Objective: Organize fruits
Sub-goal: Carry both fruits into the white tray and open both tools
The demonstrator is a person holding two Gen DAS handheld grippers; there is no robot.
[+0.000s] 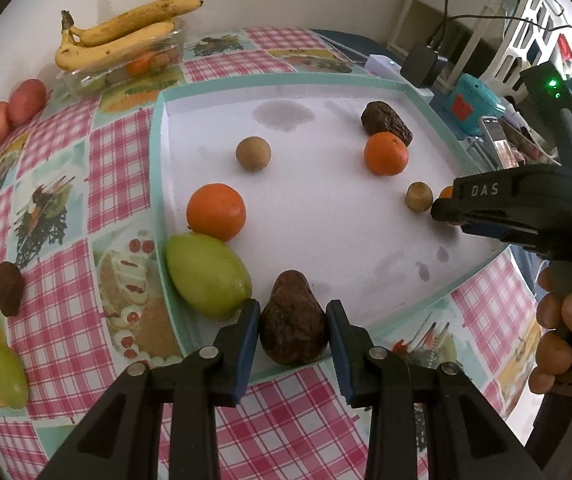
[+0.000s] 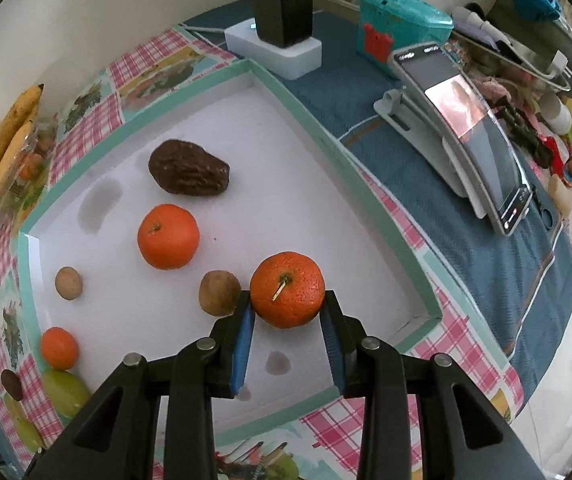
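Both tools are clamped on fruit over the white tray (image 1: 157, 184): the left tool (image 1: 294, 330) grips a brown avocado (image 1: 294, 330) at the tray's near edge, the right tool (image 2: 287, 312) an orange (image 2: 287, 295) near the tray's corner. This looks like a carrying or placing step; next, each fruit needs a clear spot. A green fruit (image 1: 205, 274) crowds the avocado, and a small brown fruit (image 2: 219, 293) sits just beside the orange.

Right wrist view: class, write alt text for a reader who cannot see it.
The right tongs grip an orange with a stem over a white tray with a teal rim. In the tray lie another orange, a dark brown avocado and two small brown fruits.
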